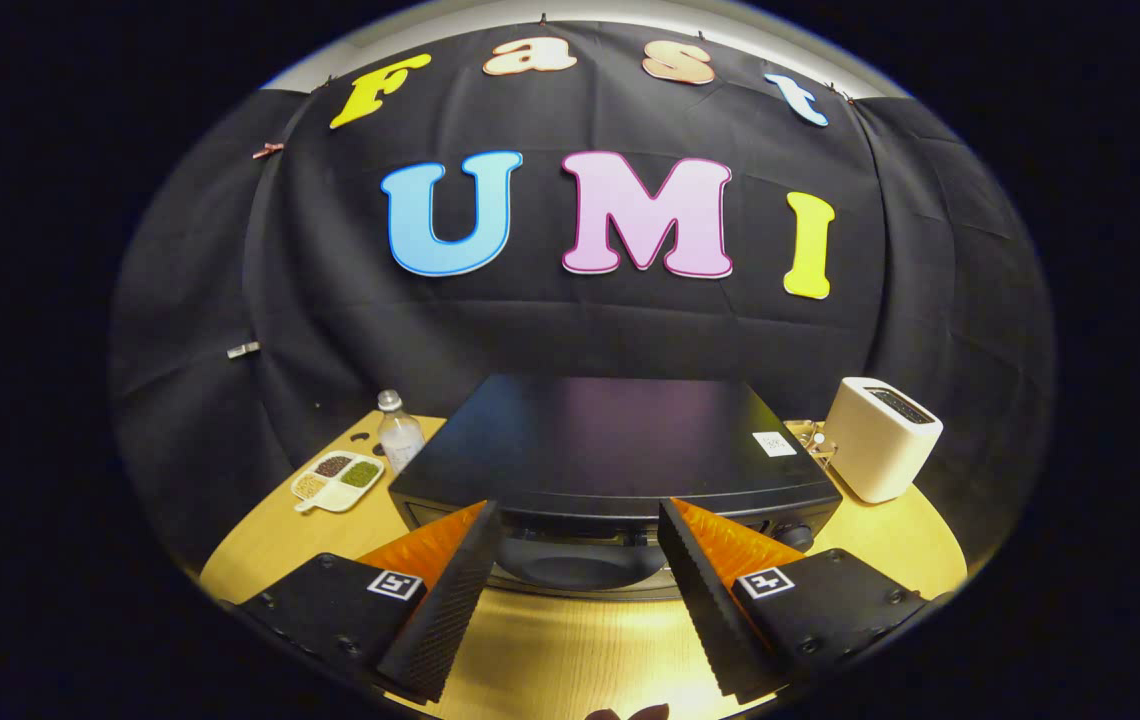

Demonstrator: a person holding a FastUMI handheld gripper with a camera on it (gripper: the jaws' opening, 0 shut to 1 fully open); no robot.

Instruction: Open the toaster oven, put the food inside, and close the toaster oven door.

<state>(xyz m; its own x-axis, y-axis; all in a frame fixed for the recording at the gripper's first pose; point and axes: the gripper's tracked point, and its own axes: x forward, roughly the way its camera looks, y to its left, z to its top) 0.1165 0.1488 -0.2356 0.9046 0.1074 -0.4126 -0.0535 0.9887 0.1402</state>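
A divided dish (338, 481) holding dark, tan and green foods is seen at lower left on the worktop (570, 650), beside a bottle (399, 431). The jaws are spread wide, gripping nothing, the gripper (578, 545) before the toaster oven (620, 440) at centre. A white toaster (880, 438) stands at right.
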